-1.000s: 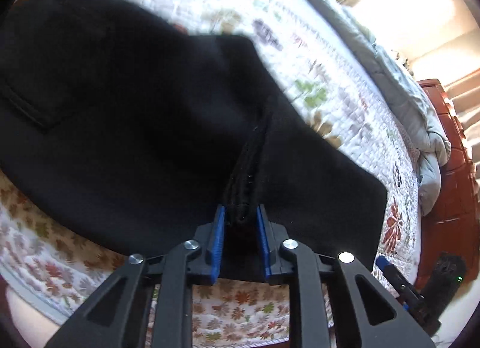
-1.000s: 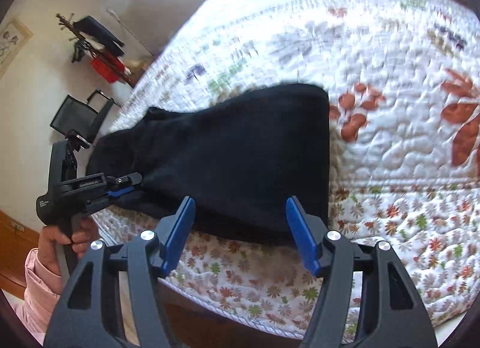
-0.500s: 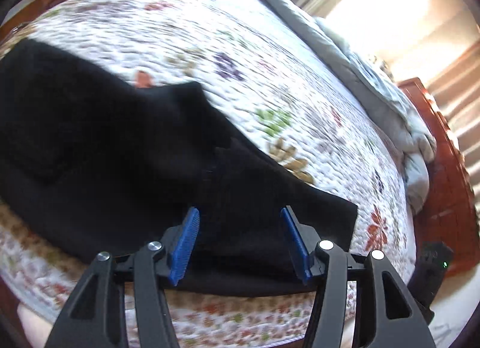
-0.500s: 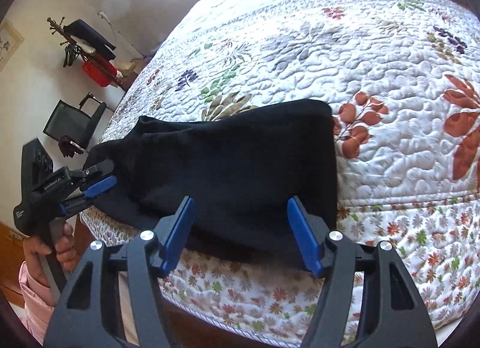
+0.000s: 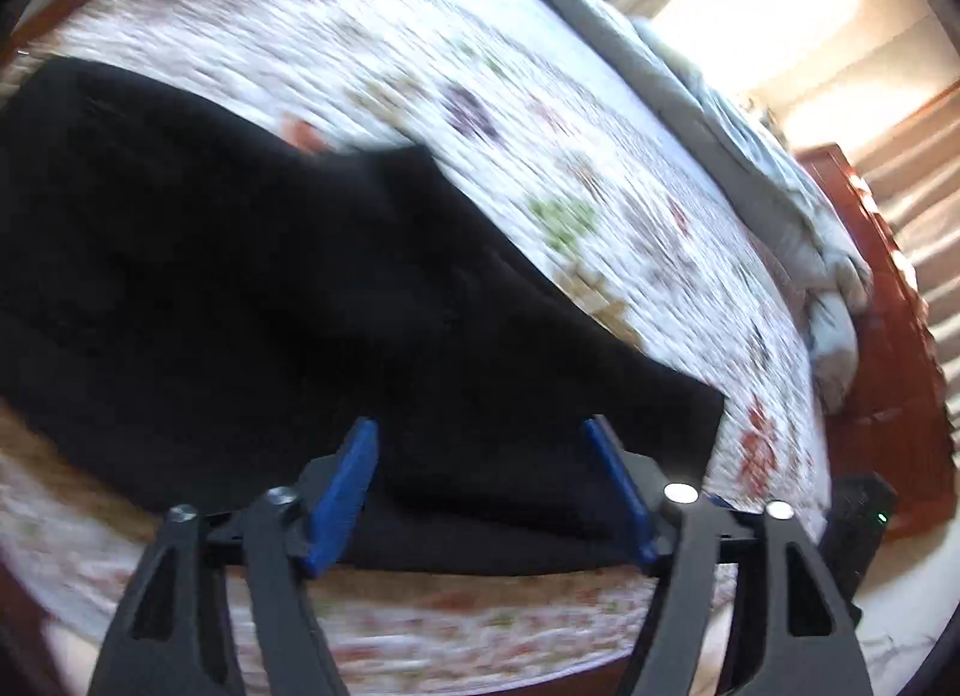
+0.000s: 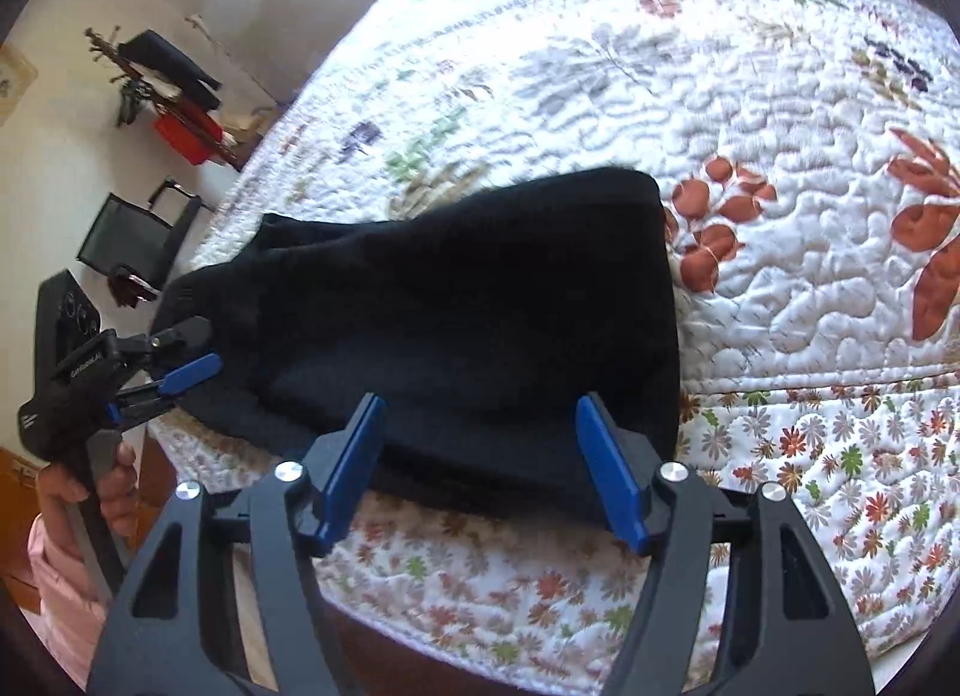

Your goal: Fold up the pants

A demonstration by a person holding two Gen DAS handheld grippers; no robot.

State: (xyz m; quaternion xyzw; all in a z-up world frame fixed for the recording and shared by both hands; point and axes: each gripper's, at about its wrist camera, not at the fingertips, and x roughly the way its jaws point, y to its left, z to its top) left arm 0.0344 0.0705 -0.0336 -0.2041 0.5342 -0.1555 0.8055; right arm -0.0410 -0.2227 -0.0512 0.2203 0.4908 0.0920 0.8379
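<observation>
Left gripper (image 5: 483, 486) has let go: a second ago its blue pads were pinched on a ridge of black fabric, now the jaws stand wide apart with nothing between them, backed off over the near hem. Left view is motion-blurred, so it's moving; direction unclear.

Right gripper (image 6: 480, 462) is unchanged: jaws wide, empty, hovering above the near edge of the pants (image 6: 456, 312), not touching as far as I can tell.

Pants lie flat on the floral quilt (image 6: 780, 168), near the bed's front edge, already doubled into a compact wedge: broad end toward the left gripper, squared narrow end at the right by the rust-leaf print. In the right view the left gripper (image 6: 180, 372) sits at the pants' far left end, just beside the cloth.

Read: the release means that fold is laid down and holding on its own. Likely next is a regrasp for another fold or a smoothing pass. Neither gripper controls the fabric right now. Grey duvet (image 5: 780, 216) bunched at the bed's far side, well clear.
</observation>
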